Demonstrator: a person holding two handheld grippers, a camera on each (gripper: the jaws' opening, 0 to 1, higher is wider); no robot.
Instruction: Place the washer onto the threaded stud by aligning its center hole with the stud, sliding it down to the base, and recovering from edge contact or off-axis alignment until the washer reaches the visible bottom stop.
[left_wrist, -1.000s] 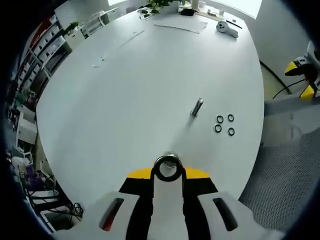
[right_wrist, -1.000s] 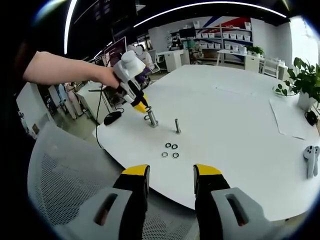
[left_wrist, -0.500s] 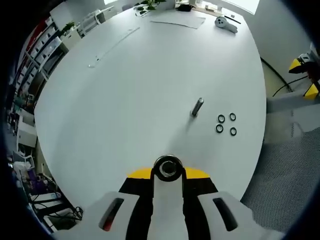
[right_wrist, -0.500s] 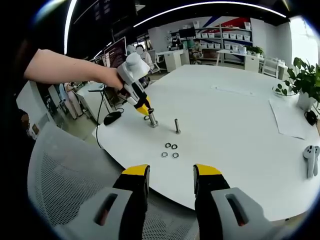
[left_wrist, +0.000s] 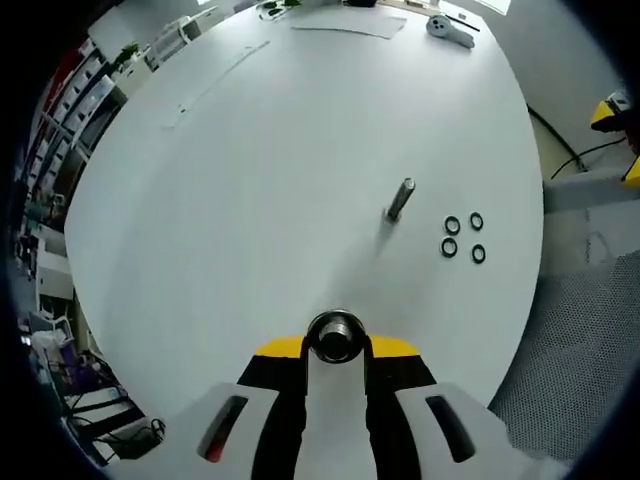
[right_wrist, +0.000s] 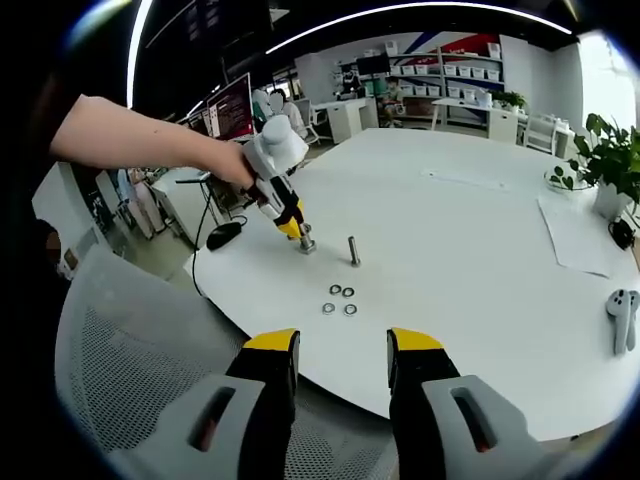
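My left gripper is shut on a dark washer, held flat between its yellow-tipped jaws. A threaded stud's top shows centred inside the washer's hole. In the right gripper view a hand holds that left gripper tilted down over the near stud on the white table. A second bare stud stands upright to its right. Several loose washers lie flat near the table edge. My right gripper hovers off the table's edge, open, with nothing between its fingers.
The round white table ends just in front of my right gripper, above a grey mesh chair. A white controller, a paper sheet and a potted plant sit at the far right.
The left gripper has moved right and down over the near stud. The stud's top, off-centre in the washer's hole before, now sits centred in it. The right gripper has stayed still.
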